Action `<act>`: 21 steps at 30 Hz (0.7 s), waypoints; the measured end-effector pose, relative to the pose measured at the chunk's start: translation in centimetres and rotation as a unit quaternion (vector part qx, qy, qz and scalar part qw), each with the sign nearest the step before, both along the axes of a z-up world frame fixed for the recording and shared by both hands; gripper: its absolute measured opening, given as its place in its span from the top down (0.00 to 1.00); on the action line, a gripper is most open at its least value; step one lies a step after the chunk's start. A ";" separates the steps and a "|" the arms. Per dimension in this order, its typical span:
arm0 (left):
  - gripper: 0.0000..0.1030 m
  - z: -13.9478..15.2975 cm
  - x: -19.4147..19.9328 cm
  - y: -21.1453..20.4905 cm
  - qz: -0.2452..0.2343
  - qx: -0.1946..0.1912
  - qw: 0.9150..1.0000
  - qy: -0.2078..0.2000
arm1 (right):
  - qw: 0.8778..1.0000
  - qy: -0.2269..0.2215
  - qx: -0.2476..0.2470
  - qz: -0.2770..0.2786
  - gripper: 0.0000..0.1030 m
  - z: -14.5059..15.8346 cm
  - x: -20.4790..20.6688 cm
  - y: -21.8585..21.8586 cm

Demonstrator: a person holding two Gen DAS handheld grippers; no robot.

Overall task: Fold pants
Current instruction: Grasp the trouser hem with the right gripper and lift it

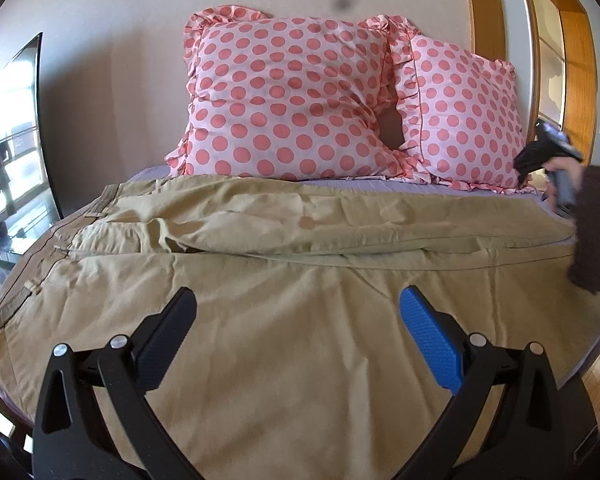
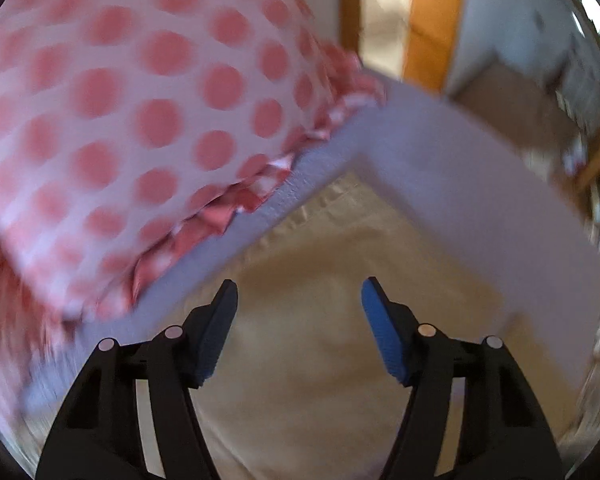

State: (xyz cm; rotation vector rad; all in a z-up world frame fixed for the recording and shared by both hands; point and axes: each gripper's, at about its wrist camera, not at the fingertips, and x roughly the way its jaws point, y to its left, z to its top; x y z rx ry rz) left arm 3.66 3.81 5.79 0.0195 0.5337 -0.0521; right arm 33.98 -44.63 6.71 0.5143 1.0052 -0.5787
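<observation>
Khaki pants [image 1: 284,280] lie spread across the bed, waistband at the left, legs running right, with a fold line across the middle. My left gripper [image 1: 298,300] is open and empty, hovering over the near leg. In the right wrist view, my right gripper [image 2: 298,292] is open and empty above the hem corner of the pants [image 2: 340,248]. The right gripper also shows in the left wrist view [image 1: 548,160], held in a hand at the far right near the leg ends. The right wrist view is blurred.
Two pink polka-dot pillows [image 1: 284,96] [image 2: 132,128] lean against the wall at the head of the bed. A lilac sheet [image 2: 440,152] covers the mattress. A window is on the left, wooden door frames [image 1: 576,60] on the right.
</observation>
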 end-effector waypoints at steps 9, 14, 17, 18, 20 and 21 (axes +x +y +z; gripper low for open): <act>0.02 -0.9 1.9 -0.4 -0.015 0.014 1.000 0.002 | 0.995 0.029 -0.058 -0.070 0.46 -3.8 3.7 -1.4; 0.02 -1.2 2.1 -0.4 -0.012 0.000 1.000 0.007 | 0.996 -0.024 -0.051 -0.062 0.94 -4.2 2.2 -3.1; 0.02 -0.8 1.6 -0.1 -0.007 -0.004 1.000 0.003 | 0.994 -0.085 0.019 -0.062 0.97 -4.3 0.2 -5.0; 0.02 -0.7 1.4 0.0 -0.005 -0.004 1.000 0.001 | 0.991 -0.110 0.044 -0.063 0.97 -4.2 -0.7 -5.6; 0.02 -0.3 0.8 0.6 0.000 -0.009 1.000 -0.006 | 0.978 -0.186 0.086 -0.046 0.97 -2.8 -3.7 -6.4; 0.02 0.1 0.3 1.2 0.006 -0.012 1.000 -0.012 | 0.970 -0.221 0.096 -0.031 0.97 -1.8 -5.6 -6.5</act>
